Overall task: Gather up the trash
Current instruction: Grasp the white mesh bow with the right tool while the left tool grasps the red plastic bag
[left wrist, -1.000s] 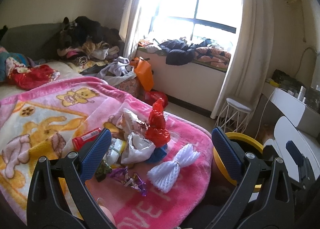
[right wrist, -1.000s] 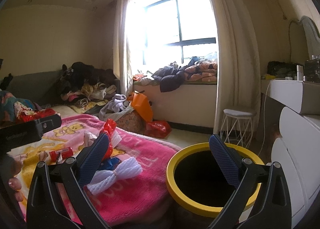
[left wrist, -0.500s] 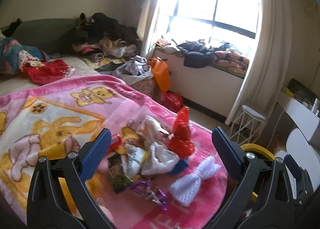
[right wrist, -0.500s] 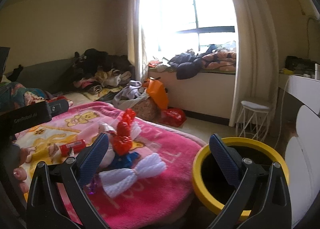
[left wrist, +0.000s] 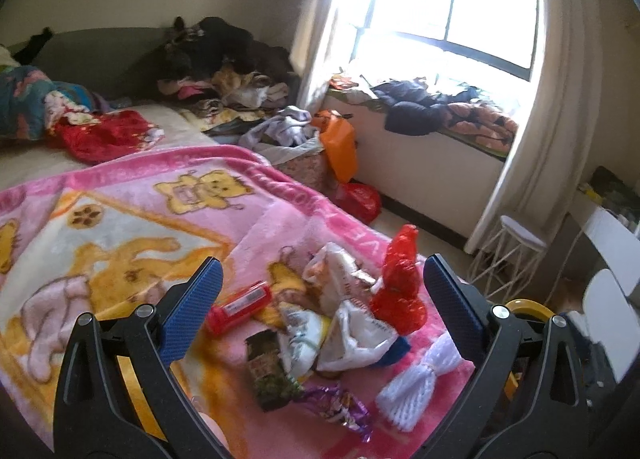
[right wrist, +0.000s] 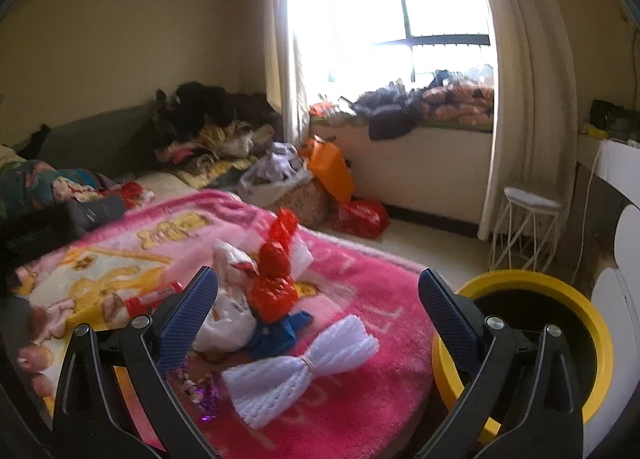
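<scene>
The trash pile (left wrist: pixel 340 323) lies low and centre in my left view, on the pink blanket (left wrist: pixel 120 227). My left gripper (left wrist: pixel 320 299) hovers over it, spread wide and empty. My right gripper (right wrist: pixel 318 301) is equally wide, the yellow bin (right wrist: pixel 560 343) at lower right.

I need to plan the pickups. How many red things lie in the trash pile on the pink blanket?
2: a crinkled red wrapper standing at the window side of the pile, and a small red tube on its far side. More may be hidden under the white bags.
</scene>
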The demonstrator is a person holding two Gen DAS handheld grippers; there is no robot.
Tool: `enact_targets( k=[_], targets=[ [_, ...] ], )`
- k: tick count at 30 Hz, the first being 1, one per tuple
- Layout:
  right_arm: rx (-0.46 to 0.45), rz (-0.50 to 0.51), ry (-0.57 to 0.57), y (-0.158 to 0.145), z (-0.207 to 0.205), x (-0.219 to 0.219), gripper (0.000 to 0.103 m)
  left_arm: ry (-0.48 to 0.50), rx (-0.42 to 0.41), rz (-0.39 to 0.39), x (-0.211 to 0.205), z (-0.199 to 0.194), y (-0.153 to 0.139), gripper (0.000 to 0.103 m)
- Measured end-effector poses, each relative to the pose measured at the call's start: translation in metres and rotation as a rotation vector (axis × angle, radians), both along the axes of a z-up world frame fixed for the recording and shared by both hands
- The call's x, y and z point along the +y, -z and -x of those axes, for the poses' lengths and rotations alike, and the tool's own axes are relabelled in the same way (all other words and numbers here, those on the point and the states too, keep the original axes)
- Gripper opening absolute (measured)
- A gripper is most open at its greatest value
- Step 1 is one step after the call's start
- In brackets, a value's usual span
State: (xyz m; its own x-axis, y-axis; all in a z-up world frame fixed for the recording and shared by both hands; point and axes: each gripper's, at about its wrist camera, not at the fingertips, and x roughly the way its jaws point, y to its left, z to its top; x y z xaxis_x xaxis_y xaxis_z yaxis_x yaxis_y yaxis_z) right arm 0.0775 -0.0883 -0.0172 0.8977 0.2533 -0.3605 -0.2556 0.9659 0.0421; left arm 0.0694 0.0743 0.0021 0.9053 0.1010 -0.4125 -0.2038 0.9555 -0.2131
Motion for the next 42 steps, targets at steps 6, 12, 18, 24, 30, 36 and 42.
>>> enact_targets(
  k=[6, 12, 18, 24, 30, 36, 42],
  targets=[
    [0.110, 0.000, 0.052, 0.019, -0.022, -0.008, 0.098, 0.078, 0.020, -0.009, -0.010, -0.025, -0.002, 0.092],
    [0.255, -0.023, 0.089, 0.044, -0.051, -0.017, 0.097, 0.121, 0.086, 0.019, -0.018, -0.061, 0.005, 0.092],
    [0.416, -0.046, 0.079, 0.069, -0.079, -0.010, 0.097, 0.185, 0.175, 0.014, -0.030, -0.102, 0.019, 0.092],
    [0.510, -0.084, 0.075, 0.086, -0.102, -0.004, 0.088, 0.239, 0.265, 0.030, -0.040, -0.136, 0.033, 0.079],
    [0.623, -0.142, 0.031, 0.099, -0.121, -0.002, 0.053, 0.265, 0.357, 0.028, -0.050, -0.160, 0.048, 0.063],
    [0.601, -0.184, -0.036, 0.090, -0.112, -0.010, 0.035, 0.285, 0.410, 0.081, -0.052, -0.166, 0.064, 0.027],
    [0.528, -0.208, -0.086, 0.072, -0.092, -0.022, 0.032, 0.298, 0.340, 0.112, -0.052, -0.148, 0.052, 0.020]
  ],
)
